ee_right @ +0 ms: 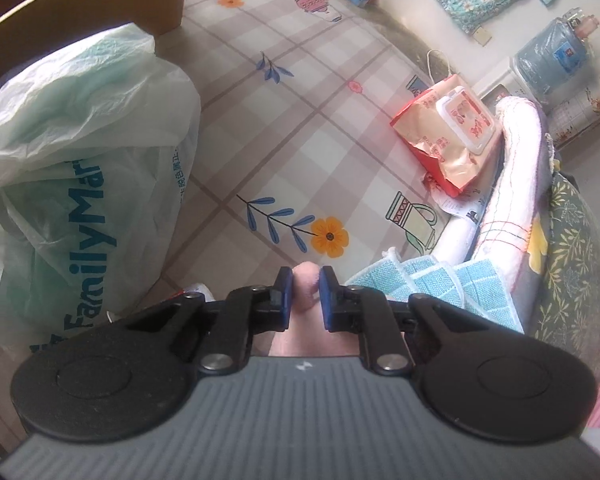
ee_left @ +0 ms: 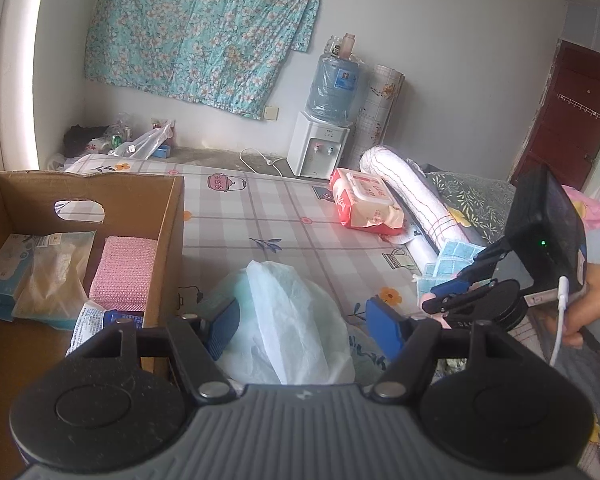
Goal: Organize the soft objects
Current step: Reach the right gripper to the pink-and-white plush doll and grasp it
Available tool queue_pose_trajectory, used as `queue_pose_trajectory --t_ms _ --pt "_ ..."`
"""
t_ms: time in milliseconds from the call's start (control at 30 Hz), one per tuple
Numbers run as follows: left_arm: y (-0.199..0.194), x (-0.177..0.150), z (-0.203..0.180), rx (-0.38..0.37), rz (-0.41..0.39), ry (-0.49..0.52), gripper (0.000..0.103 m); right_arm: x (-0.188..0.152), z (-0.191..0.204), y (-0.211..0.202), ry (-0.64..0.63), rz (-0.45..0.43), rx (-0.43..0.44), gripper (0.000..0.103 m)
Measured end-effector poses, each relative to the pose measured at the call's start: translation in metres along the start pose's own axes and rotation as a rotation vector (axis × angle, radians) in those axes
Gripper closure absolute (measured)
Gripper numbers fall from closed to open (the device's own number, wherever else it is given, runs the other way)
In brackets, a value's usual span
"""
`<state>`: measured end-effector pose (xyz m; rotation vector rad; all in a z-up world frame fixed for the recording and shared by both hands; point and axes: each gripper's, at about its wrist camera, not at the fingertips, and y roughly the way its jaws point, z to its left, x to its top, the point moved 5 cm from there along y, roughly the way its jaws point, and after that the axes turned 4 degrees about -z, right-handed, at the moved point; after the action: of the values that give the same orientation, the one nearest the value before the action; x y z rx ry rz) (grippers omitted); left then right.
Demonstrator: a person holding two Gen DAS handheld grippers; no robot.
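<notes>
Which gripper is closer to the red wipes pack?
Right. The right gripper sits by the blue cloths just below the red wipes pack; the left gripper hangs back over the white bag.

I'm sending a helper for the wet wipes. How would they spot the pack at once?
On the checked, flower-printed bedsheet, look towards the white rolled towel at the far side. The wipes pack lies against it: the only red, crinkly packet, with a white flip lid.

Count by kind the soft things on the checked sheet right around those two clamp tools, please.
Red wet-wipes pack: 1
FamilyMart plastic bag: 1
Rolled white towel: 1
Pile of blue checked cloths: 1
Pink soft piece in the right gripper: 1
Total: 5
</notes>
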<state>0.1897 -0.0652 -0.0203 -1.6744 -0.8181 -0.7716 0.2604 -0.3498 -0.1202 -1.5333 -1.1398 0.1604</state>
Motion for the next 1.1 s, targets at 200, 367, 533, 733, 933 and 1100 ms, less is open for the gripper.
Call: queue_pose_trajectory --t_ms 200,367,533,733,933,1100 --pt "-0.005 -0.011 -0.015 -0.053 0.01 0.029 0.029 -0.01 -0.037 -0.071 0.247 -0.218 -0.076 0.096" --pt "-0.01 -0.023 -0.028 -0.096 0.023 0.055 0.027 -0.027 -0.056 -0.127 0.444 -0.398 -0.042 0.103" --pt "-0.02 -0.03 -0.037 -0.128 0.016 0.074 0.024 -0.025 -0.043 -0.159 0.471 -0.487 -0.003 0.103" --pt "-0.027 -0.037 -0.033 -0.116 0.019 0.086 0.024 -0.005 -0.029 -0.137 0.51 -0.442 0.059 0.085" --pt "-0.03 -0.03 -0.012 -0.089 0.016 0.057 0.024 0.04 -0.041 -0.06 0.472 -0.346 0.012 0.031" --pt "-0.029 -0.019 0.006 -0.058 0.004 0.036 0.024 0.065 -0.058 0.03 0.419 -0.184 -0.032 0.016"
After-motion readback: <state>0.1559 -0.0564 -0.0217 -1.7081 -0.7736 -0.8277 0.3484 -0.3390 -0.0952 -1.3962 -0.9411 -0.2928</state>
